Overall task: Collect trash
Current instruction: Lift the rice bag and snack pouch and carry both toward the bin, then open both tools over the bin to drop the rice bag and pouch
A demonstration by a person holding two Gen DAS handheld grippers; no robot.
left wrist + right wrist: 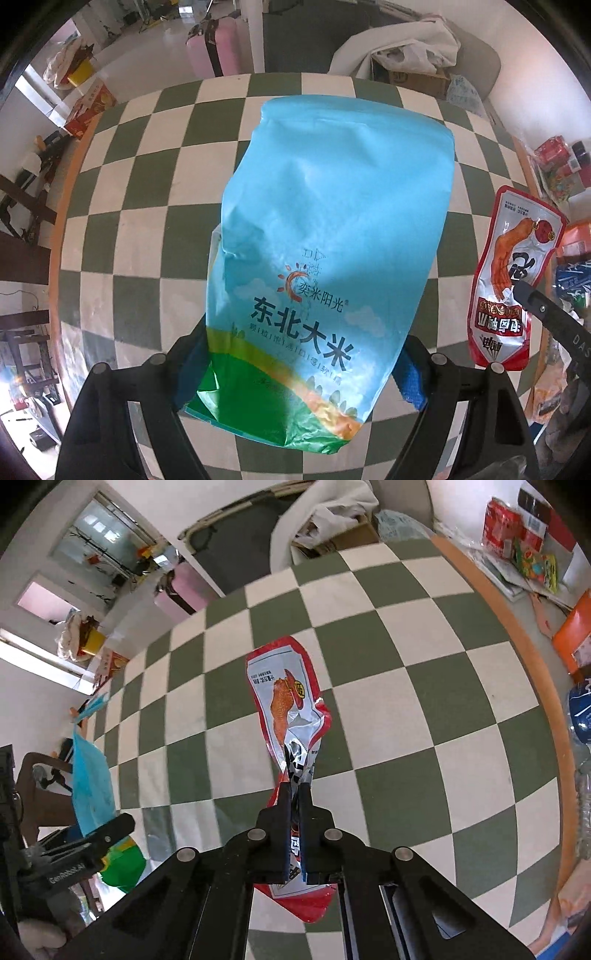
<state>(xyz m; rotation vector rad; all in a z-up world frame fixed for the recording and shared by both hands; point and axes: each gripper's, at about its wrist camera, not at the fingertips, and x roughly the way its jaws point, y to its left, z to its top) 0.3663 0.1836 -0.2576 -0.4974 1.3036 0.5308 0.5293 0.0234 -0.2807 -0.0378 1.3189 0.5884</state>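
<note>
My left gripper (299, 354) is shut on a large light-blue rice bag (332, 229) with a green and yellow bottom, held up above the checkered table (147, 155). My right gripper (294, 794) is shut on a red and silver snack wrapper (288, 698) with a chicken-leg picture, lifted over the table (406, 664). The wrapper also shows at the right of the left wrist view (513, 280), with a right gripper finger (546, 314) on it. The blue bag (90, 775) and left gripper (110, 830) show at the left of the right wrist view.
The round table has an orange wooden rim (532, 657). Off its right side lie red packages (513, 524), an orange box (576, 635) and a plastic bottle (581, 716). A cardboard box with white cloth (410, 62) and pink suitcases (214, 48) stand beyond the far edge.
</note>
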